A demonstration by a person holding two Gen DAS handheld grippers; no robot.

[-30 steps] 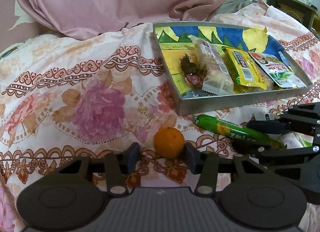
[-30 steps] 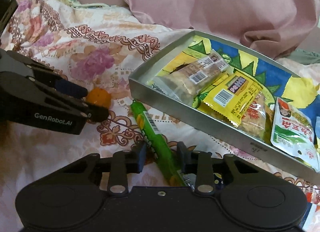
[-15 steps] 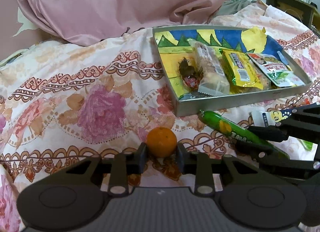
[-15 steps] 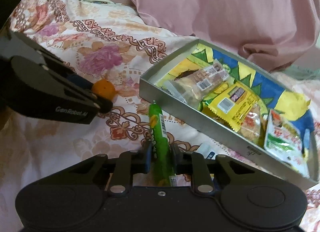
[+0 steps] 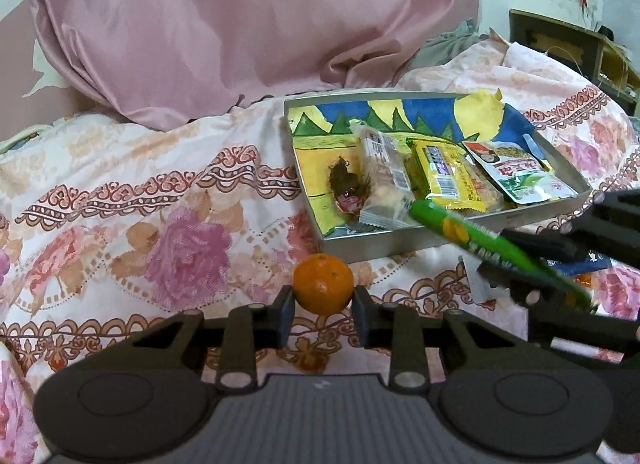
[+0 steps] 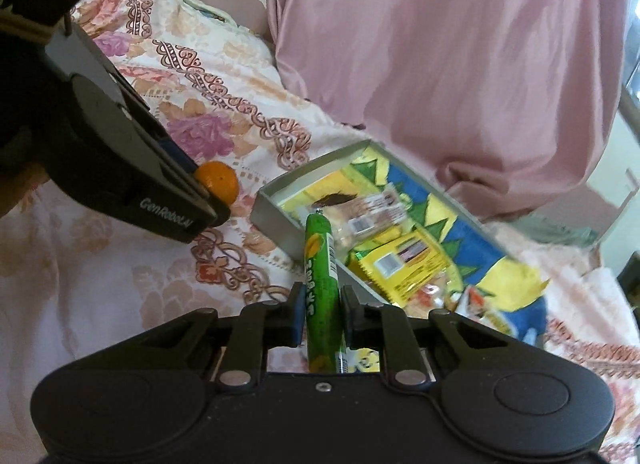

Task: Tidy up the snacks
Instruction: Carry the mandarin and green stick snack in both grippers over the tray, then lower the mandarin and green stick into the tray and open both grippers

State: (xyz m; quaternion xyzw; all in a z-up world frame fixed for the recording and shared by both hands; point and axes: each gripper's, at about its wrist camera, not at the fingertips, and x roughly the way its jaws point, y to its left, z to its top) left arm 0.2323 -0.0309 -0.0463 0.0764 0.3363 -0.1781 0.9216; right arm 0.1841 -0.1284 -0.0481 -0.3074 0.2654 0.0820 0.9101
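Two items held at once. Orange (image 5: 323, 285) pinched between left gripper (image 5: 322, 318) fingers, just before tray (image 5: 372, 245) near wall. Green stick snack (image 6: 320, 284) clamped in right gripper (image 6: 320, 314), tip raised over tray rim. Risks judged: round orange squeezed out and rolled across bedspread (image 5: 140, 232); long stick pivoted in grip, tip caught on rim or packets (image 5: 448, 180); grippers collided, being close.

The left gripper (image 5: 323, 314) sits low, its fingers (image 5: 285, 316) pressed against either side of the orange (image 5: 323, 290); the right gripper (image 6: 320, 314) is clamped on the green stick snack (image 6: 320, 288), apparently raised, tip pointing forward. In the left wrist view the right gripper (image 5: 520, 260) reaches in from the right edge.
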